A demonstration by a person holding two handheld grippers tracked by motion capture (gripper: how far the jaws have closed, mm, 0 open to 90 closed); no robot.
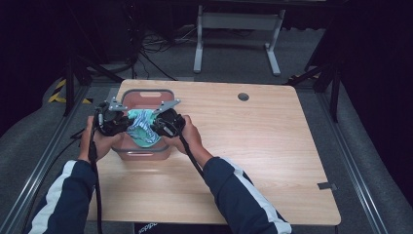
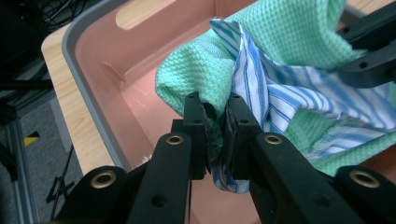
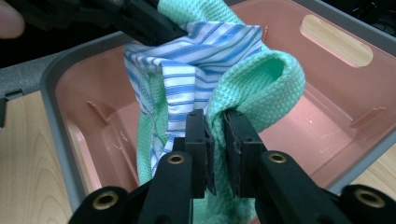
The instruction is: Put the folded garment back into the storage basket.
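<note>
Cloths, a green waffle-weave cloth (image 2: 289, 32) bundled with a blue-striped white cloth (image 3: 196, 56), hang above the pink bin (image 1: 146, 97) near the table's (image 1: 253, 146) left rear. Left gripper (image 2: 217, 116) is clamped on one side of the bundle, right gripper (image 3: 218, 135) on the opposite side. Judgement: the two-sided grip keeps the fabric gathered, clear of the bin walls, for lowering in or lifting out; direction cannot be told.
</note>
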